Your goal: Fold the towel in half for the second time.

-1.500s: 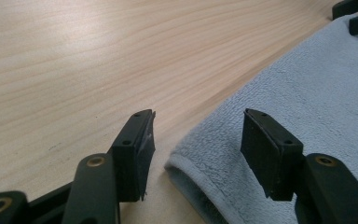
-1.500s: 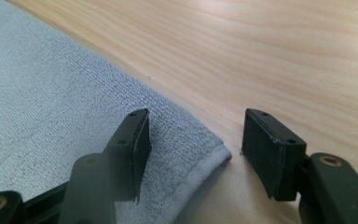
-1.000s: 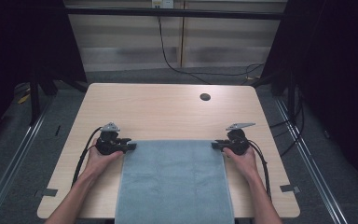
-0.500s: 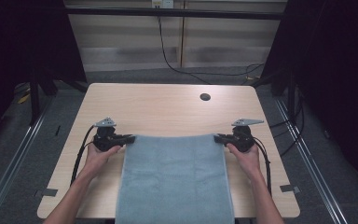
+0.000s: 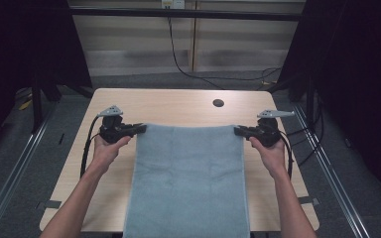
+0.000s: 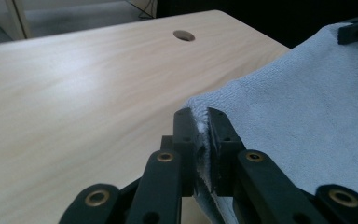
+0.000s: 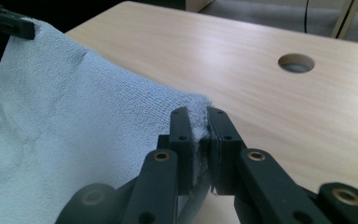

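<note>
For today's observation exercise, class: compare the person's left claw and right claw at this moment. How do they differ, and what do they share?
The left claw grips the towel's far left corner, the right claw its far right corner. The left points right across the table, the right points left. The left's grey plate looks shorter than the right's plate. Shared: both are black, shut on towel fabric, holding its far edge stretched between them.
</note>
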Tool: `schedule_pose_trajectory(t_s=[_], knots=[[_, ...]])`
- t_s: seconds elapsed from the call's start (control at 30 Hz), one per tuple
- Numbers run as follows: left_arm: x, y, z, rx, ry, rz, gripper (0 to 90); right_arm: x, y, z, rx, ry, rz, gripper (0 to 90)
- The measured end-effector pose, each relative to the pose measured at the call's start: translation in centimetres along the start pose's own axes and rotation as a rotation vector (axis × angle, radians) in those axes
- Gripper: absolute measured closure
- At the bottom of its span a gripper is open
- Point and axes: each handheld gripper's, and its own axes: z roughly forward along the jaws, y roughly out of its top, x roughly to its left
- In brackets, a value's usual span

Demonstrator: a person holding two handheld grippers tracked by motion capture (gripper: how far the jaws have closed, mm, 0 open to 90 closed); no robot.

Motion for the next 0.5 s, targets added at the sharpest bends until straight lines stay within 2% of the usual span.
schedule_pose_trajectory(t_s=[0.1, 0.23, 0.43, 0.5], knots=[[0.0, 1.1, 0.1, -0.002, 0.018, 0.026, 83.5, -0.3, 1.1, -0.1, -0.007, -0.01, -0.002, 82.0], [0.4, 2.5, 0.0, -0.037, 0.03, 0.007, 83.6, -0.5, 2.5, -0.1, -0.037, -0.025, -0.001, 82.1], [1.4, 5.0, -0.8, -0.063, 0.064, 0.014, 83.9, -1.1, 5.0, -0.2, -0.06, -0.049, -0.014, 82.4], [1.5, 5.4, -1.1, -0.091, 0.058, 0.008, 83.9, -1.2, 5.7, -0.3, -0.069, -0.051, -0.016, 82.4]])
